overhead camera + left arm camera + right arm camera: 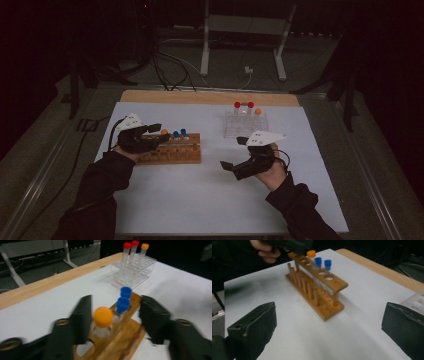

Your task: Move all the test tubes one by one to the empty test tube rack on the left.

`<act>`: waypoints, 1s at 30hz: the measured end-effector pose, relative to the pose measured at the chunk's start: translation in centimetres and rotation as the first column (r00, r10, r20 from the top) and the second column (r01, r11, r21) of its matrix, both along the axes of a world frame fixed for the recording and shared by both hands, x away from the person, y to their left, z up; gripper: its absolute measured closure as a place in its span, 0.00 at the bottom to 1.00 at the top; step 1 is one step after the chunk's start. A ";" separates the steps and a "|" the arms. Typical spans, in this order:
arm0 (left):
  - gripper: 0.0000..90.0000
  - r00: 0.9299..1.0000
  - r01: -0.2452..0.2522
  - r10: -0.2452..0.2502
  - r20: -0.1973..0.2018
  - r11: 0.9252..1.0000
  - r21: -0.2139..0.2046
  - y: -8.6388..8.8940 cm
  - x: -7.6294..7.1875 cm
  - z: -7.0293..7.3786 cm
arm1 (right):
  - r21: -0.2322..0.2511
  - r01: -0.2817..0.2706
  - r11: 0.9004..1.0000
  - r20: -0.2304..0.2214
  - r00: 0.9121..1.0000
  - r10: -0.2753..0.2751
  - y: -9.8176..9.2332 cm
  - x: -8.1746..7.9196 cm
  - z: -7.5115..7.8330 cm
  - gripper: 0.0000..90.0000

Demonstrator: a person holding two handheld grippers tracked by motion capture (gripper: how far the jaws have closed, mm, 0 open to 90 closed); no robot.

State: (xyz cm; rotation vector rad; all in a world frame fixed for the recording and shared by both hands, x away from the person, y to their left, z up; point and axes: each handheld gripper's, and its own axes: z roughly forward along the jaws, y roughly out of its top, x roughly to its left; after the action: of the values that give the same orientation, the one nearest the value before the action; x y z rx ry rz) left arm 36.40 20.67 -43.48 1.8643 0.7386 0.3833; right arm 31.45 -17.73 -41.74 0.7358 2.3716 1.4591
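Starting at the left side of the table: the left gripper is sitting right over the near-left end of the wooden tube rack, roughly 9 o'clock from the table's middle. In the left gripper view its jaws straddle the orange-capped tube, which stands upright in the rack's end hole. The jaw at 9 o'clock of the cap looks like it's right against it or just beside it, hard to tell with the blur, while the one at 3 o'clock is clearly apart from it. So it's let go, jaws spread, not squeezing the tube.

Next along the same rack, toward 1 o'clock in that view, two blue-capped tubes stand one behind the other.

Further right and back, around 12 o'clock on the white mat, is a clear plastic rack with two red-capped tubes and another orange-capped one.

Over at 3 o'clock, the right gripper hovers above bare mat, jaws wide apart with nothing in them, pointed toward the wooden rack.
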 end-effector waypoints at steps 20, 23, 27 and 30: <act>0.02 0.990 0.129 -0.130 -0.051 0.991 -0.024 -0.8 -5.4 0.0 | -0.015 0.226 0.974 0.016 0.974 -0.226 -6.2 5.3 1.6 0.00; 0.02 0.987 0.145 -0.147 -0.058 0.989 -0.028 -1.1 -6.1 -0.5 | -0.031 0.263 0.964 0.006 0.965 -0.263 -6.8 6.3 1.2 0.00; 0.02 0.983 0.168 -0.171 -0.065 0.985 -0.041 -1.5 -6.7 -1.0 | -0.048 0.307 0.950 -0.008 0.951 -0.308 -7.6 7.7 0.4 0.00; 0.02 0.981 0.178 -0.180 -0.069 0.983 -0.035 -1.7 -7.0 -1.2 | -0.058 0.335 0.940 -0.024 0.941 -0.337 -7.9 8.5 -0.3 0.00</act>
State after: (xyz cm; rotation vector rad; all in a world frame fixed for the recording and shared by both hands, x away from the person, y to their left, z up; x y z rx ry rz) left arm 29.45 18.96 -44.72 1.9077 0.6152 0.1901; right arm 39.95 -25.60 -42.00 1.0956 2.1622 1.2430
